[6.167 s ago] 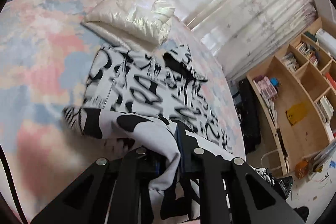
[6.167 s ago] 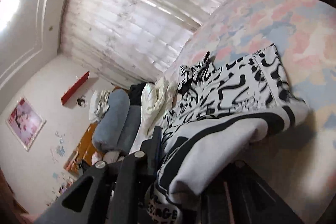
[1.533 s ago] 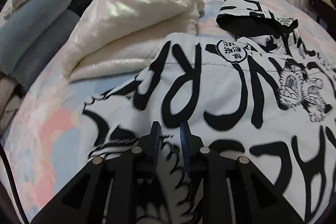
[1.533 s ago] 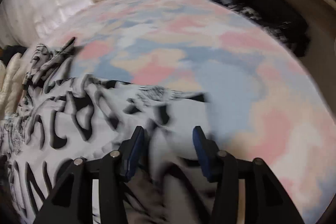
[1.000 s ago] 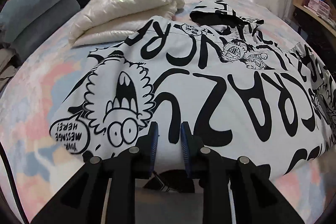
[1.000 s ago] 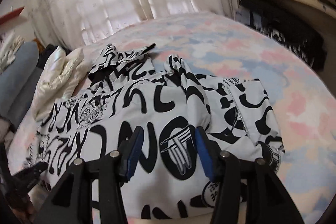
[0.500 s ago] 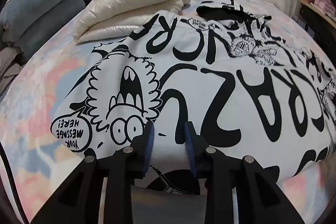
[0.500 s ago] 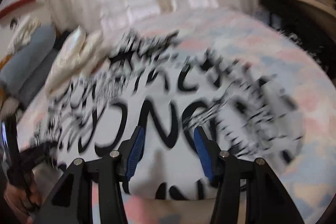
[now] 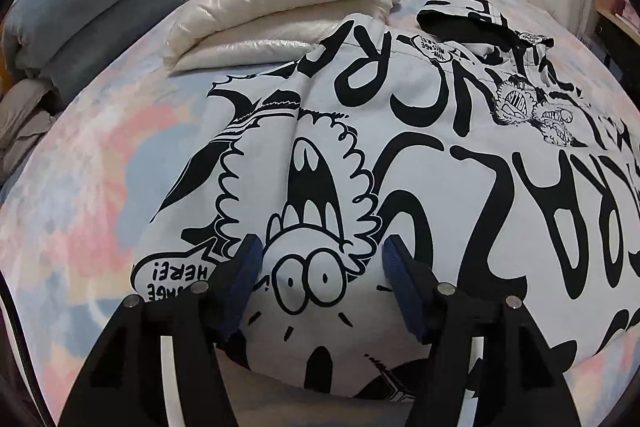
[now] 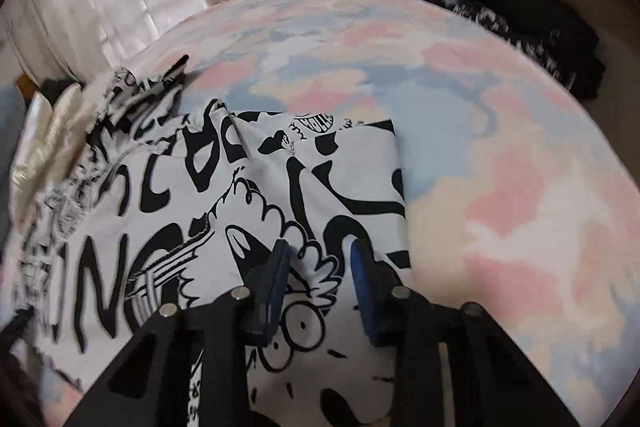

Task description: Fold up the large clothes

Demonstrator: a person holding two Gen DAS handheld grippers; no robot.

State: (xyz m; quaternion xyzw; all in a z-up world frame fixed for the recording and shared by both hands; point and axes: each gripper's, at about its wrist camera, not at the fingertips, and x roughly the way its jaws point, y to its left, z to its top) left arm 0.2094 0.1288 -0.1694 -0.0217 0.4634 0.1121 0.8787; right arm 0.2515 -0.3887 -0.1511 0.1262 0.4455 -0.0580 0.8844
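Left wrist: gaping left gripper [image 9: 322,259] over printed hoodie [image 9: 420,163]

The left claw [image 9: 322,261] opened off the hoodie [image 9: 420,163]; the right claw [image 10: 318,261] swung to its edge, closing

White hoodie [image 9: 400,147] w/ bold black graffiti lettering & cartoon faces lies spread on the pastel pink-blue bed [image 9: 80,187], folded over so the near edge is a smooth rounded fold. Big toothy cartoon face & "message here" speech bubble sit near that edge, upside down. Hood [image 9: 472,15] w/ black lining lies at the far end. In the right wrist view its right side edge [image 10: 396,187] runs straight, flat on the bed.
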